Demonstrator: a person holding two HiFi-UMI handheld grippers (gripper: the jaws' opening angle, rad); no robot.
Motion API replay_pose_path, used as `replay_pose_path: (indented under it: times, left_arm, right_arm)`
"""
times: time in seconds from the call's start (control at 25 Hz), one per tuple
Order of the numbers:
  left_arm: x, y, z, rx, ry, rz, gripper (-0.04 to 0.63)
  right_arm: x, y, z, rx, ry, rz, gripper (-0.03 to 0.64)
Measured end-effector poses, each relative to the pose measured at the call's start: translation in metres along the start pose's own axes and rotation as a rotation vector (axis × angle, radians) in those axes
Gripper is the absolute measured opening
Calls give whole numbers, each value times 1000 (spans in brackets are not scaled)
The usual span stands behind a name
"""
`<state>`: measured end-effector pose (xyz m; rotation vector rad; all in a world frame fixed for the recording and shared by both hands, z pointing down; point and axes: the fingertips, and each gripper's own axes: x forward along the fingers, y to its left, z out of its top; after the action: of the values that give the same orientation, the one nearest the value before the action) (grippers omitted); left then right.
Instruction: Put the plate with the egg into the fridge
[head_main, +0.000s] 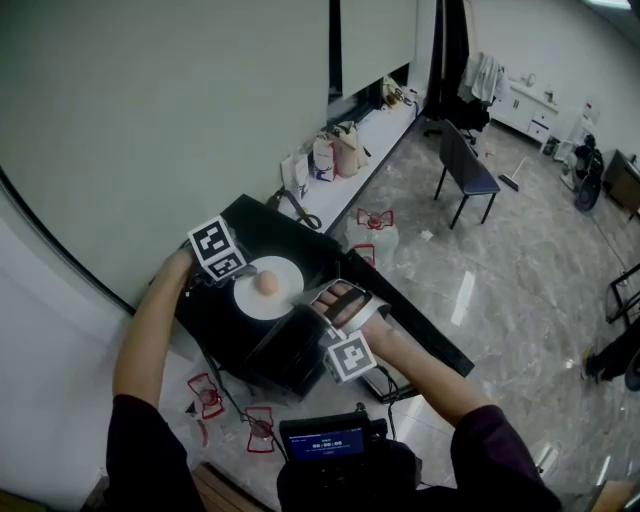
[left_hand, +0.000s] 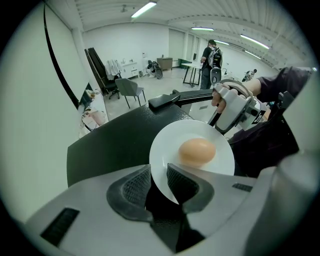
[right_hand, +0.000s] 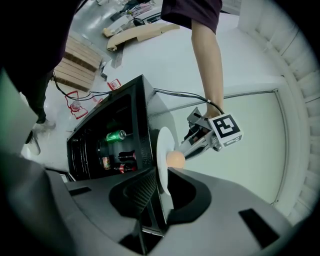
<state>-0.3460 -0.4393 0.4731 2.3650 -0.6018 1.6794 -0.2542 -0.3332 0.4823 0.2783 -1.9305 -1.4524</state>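
The plate (head_main: 287, 296) with the egg (head_main: 267, 283) sits level over the top of the black fridge (head_main: 268, 232), held from both sides. The left gripper (head_main: 243, 272) clamps its near-left rim and the right gripper (head_main: 322, 300) pinches the opposite rim. The egg lies between them.

The plate (head_main: 280, 300) was white, and the egg (head_main: 267, 283) on it was light brown. The fridge (head_main: 290, 235) was black, with a green can (right_hand: 116, 135) inside. The left gripper (left_hand: 159, 182) and the right gripper (right_hand: 161, 192) were grey with black pads (left_hand: 134, 186). Their cubes (head_main: 217, 250) were white with black squares. The person's sleeves (head_main: 140, 450) were dark purple.
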Motion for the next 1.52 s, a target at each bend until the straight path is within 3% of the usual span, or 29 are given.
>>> replay_pose_path:
  times: [0.2, 0.24, 0.44, 0.68, 0.88, 0.96, 1.08, 1.24, 1.52]
  left_arm:
    - [-2, -13, 3, 55, 9, 15, 84]
    - [-2, -15, 4, 62, 9, 24, 84]
    - [-9, -19, 5, 70, -13, 94, 84]
    - [-37, -19, 8, 11, -140, 285, 83]
    - [-62, -54, 22, 50, -264, 527, 60]
    - [-71, -67, 26, 24, -323, 607, 14]
    - [-83, -95, 30, -35, -416, 679, 11]
    - [-102, -138, 36, -128, -540, 739, 11]
    - [-99, -224, 55, -244, -678, 824, 11]
  right_arm:
    - [1, 5, 6, -33, -11, -9, 67]
    - [1, 6, 6, -52, -9, -18, 40]
    - [-2, 4, 9, -119, 11, -55, 24]
    - [-7, -5, 14, -182, 40, -154, 17]
    - [-22, -1, 19, -179, 75, -210, 17]
    - [-29, -3, 22, -172, 94, -242, 17]
    - [-44, -4, 28, -143, 124, -294, 17]
    - [-66, 5, 34, -106, 147, -330, 17]
    - [-122, 37, 38, -65, 166, -385, 17]
